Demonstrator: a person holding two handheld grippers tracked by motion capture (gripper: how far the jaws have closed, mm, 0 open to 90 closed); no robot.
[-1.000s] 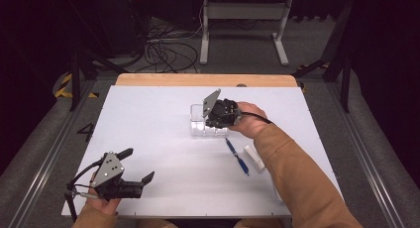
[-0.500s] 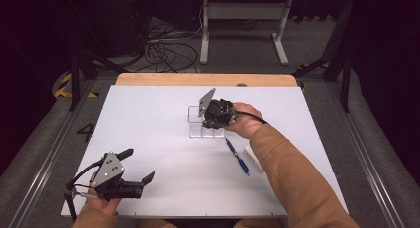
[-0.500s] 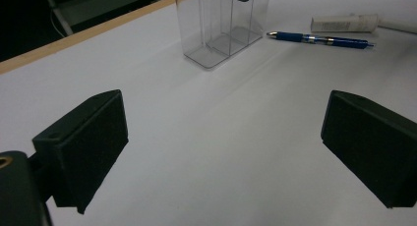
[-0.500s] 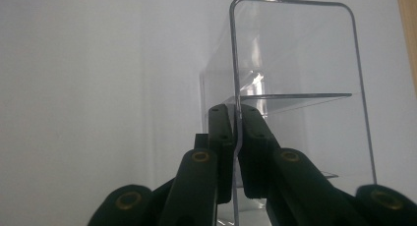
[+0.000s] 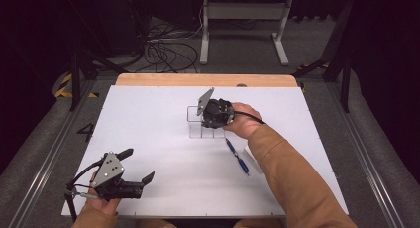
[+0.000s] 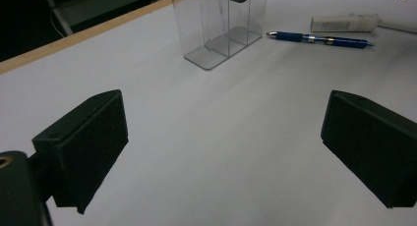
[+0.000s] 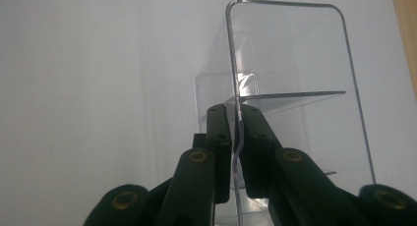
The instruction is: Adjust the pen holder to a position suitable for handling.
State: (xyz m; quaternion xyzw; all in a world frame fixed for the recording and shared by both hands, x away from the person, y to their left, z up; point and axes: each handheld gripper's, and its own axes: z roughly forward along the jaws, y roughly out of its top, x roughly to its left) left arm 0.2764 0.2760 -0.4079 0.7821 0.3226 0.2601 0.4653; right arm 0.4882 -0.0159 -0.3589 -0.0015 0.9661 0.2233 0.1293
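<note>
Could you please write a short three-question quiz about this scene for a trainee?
1. True or false: the right gripper is shut on a wall of the clear organizer.
2. What lies nearest the blue pen? A) white tube B) a cup C) scissors
3. Are the left gripper fingers open or shut?

Key: 1 true; 2 A; 3 open.

Your clear acrylic organizer point(image 5: 200, 126) stands upright mid-table, its compartments divided by thin walls, one wall pinched between closed jaws.
</note>
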